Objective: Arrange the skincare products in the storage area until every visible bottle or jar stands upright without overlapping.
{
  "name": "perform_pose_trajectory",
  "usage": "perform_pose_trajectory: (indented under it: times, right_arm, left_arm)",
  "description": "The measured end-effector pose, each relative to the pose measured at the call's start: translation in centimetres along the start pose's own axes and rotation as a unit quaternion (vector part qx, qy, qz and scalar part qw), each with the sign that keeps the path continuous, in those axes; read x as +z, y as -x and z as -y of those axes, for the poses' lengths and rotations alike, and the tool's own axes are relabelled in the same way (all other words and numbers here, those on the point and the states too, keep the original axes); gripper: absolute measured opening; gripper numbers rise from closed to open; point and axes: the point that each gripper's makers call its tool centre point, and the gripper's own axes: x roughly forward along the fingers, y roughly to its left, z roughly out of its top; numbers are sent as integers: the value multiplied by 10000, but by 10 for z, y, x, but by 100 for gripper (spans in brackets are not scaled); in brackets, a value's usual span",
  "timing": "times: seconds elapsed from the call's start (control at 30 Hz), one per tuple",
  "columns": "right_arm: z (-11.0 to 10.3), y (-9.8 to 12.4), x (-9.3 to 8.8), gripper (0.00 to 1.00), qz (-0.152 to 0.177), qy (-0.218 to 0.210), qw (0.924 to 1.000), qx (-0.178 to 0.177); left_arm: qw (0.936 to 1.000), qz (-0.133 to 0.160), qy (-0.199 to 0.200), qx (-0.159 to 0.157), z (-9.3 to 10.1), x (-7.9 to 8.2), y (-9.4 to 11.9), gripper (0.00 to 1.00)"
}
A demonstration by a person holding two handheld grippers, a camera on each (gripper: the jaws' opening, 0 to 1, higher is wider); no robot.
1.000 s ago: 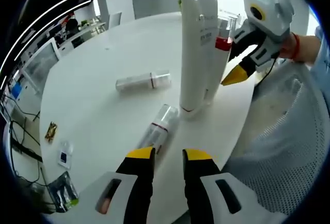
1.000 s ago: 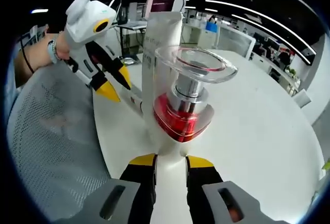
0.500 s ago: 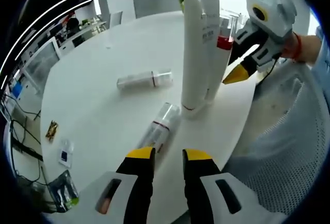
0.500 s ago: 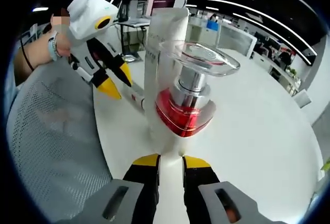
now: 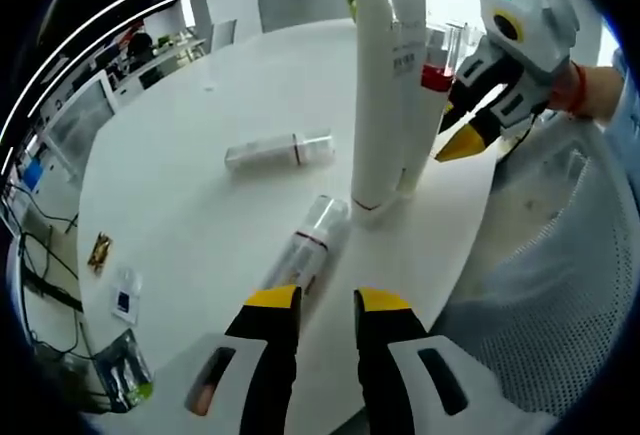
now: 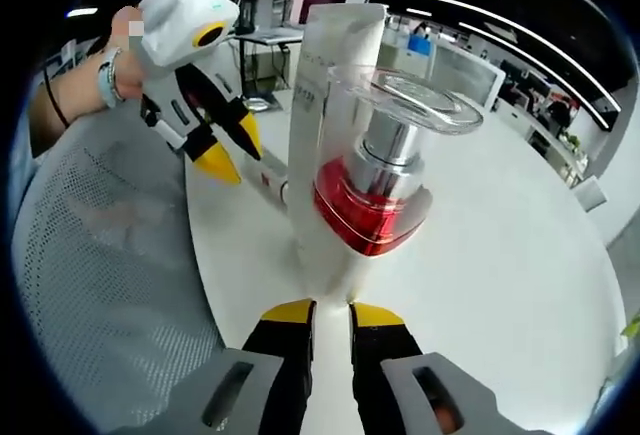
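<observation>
Two fallen bottles (image 5: 308,249) beside upright tube (image 5: 385,85)

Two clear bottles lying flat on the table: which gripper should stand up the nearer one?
Left, probably. The left gripper has open jaws right next to the nearer lying bottle. The right gripper is at the upright red-collared bottle beside the white tube.

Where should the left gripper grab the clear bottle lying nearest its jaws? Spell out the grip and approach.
Grip the clear bottle across the middle of its barrel, probably coming down from above with the left gripper turned so the jaws straddle its long axis. It lies flat on the white table, clear cap end pointing toward the tall white tube, with free space either side.
</observation>
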Motion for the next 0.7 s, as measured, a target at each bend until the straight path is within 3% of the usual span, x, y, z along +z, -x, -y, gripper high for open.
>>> perform_pose_trajectory:
  times: [0.3,0.4,0.57,0.7]
  right_arm:
    - [-4,-1,-5,1,-96,-115,9998,127]
    - [0,-5,-25,6,-657,-257,9975,69]
    - [3,-5,-24,6,-566,-275,9980,31]
    - [3,-5,-25,8,-599,-249,9979,23]
  left_arm:
    - [10000,-17,13,11,-1,-1,0,22]
    - [9999,-23,79,80,-5,-2,1,22]
    - [9993,25,300,206,-14,-3,4,22]
    - [9990,-99,44,433,-20,-5,3,24]
